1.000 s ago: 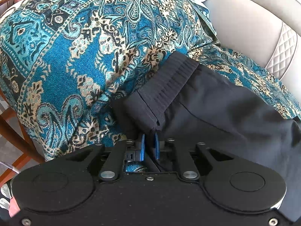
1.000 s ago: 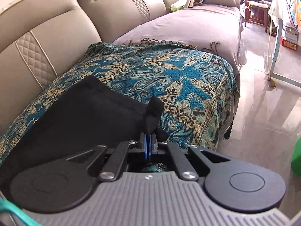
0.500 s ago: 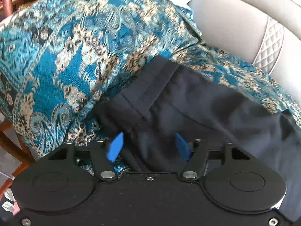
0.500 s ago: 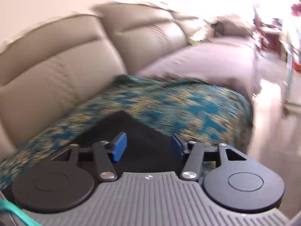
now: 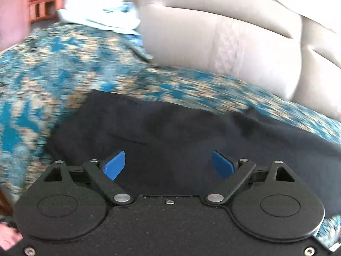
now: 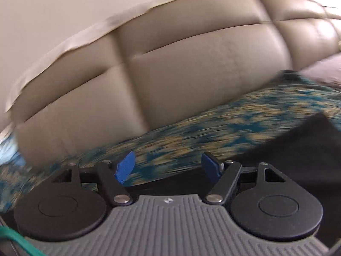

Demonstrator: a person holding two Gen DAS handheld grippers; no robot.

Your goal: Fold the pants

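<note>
a second ago both grippers were pinched shut on the black pants, the left one on the waistband corner and the right one on a little peak of fabric; now both have let go, their jaws have just been opening and nothing is pressed between the blue pads. the left gripper [image 5: 168,164] stands wide over the pants [image 5: 181,140], with dark cloth showing in the gap but not gripped, and it sits farther back than before, so more of the garment shows. the right gripper [image 6: 168,166] is released too and has swung away: where it looked down the length of the couch a second ago, it now faces the backrest [image 6: 170,68], with the patterned throw [image 6: 245,128] between its fingers. both views are smeared with motion. the pants lie flat on the teal and tan throw on the couch seat, their long axis running along the seat, left to right in the left wrist view, with one end toward the covered armrest [image 5: 42,74]; in the right wrist view only a dark corner [image 6: 304,149] shows at the lower right. behind them is the beige leather backrest with quilted stitching, and pale cloth [image 5: 110,19] lies on top of the armrest.
</note>
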